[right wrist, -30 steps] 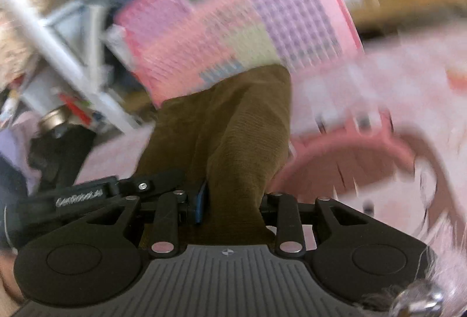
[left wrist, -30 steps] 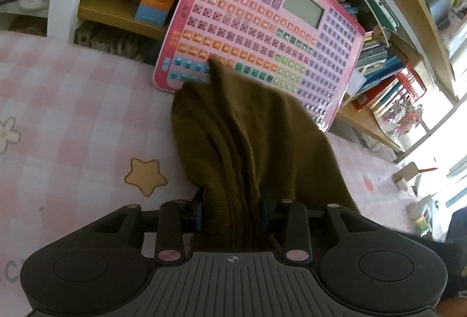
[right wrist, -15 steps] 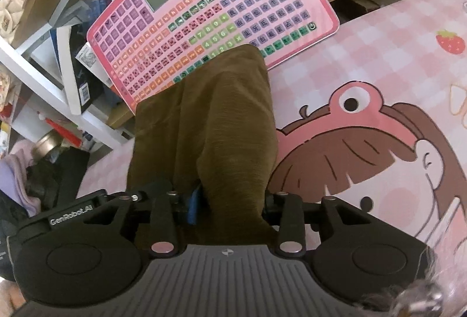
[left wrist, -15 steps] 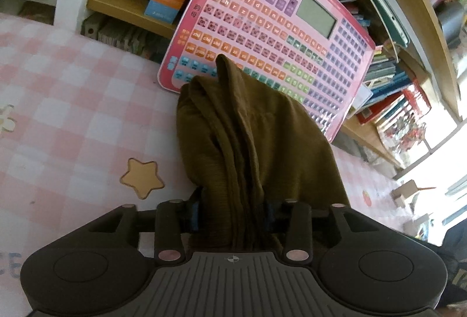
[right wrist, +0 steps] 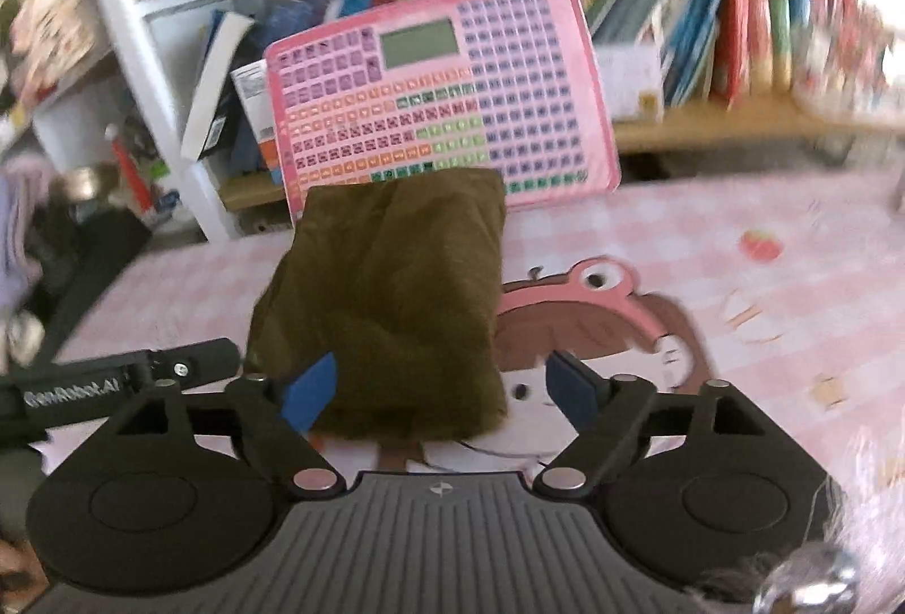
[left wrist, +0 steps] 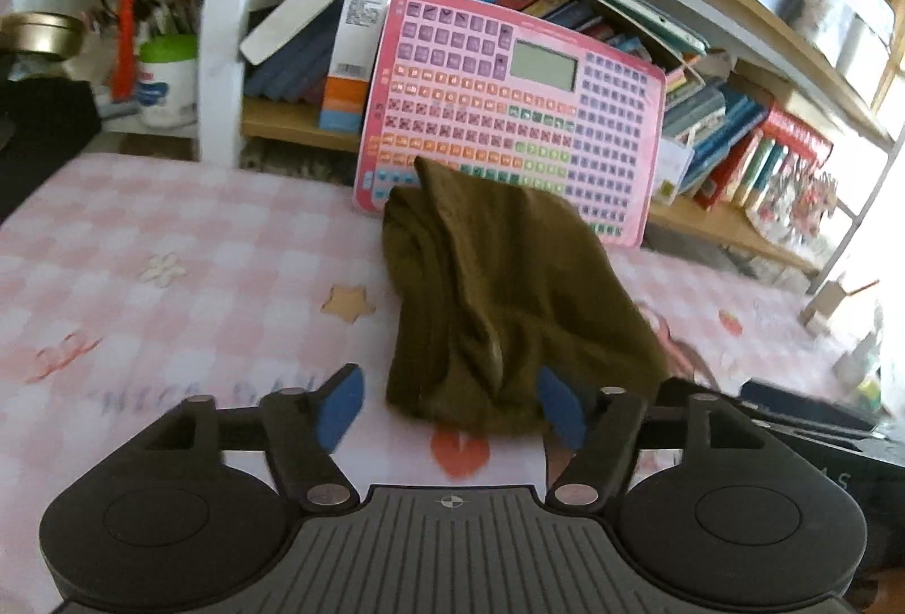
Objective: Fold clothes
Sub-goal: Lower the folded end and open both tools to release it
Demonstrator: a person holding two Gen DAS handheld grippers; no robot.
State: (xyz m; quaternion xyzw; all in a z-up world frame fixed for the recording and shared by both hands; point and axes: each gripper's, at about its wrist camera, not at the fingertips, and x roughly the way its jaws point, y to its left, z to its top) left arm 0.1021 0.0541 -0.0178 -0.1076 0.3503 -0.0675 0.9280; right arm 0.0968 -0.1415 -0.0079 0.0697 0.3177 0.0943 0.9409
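1. olive-brown garment [left wrist: 509, 297]: bunched, folded heap lying on the pink checked bench cover [left wrist: 169, 241], far edge just before a pink keyboard toy [left wrist: 509, 105].
2. left gripper [left wrist: 447, 407]: jaws wide, blue pads either side of the garment's near edge, gripping nothing.
3. right gripper [right wrist: 438, 388]: jaws wide, garment's near end between them, not clamped.
4. keyboard toy: propped against a bookshelf [right wrist: 707, 122].

"GenRobot.AI" stands in white letters on the black gripper body [right wrist: 73, 390] at the near left of the right wrist view. Faint letters on the pink checked cloth [left wrist: 169, 241] are too blurred to read.
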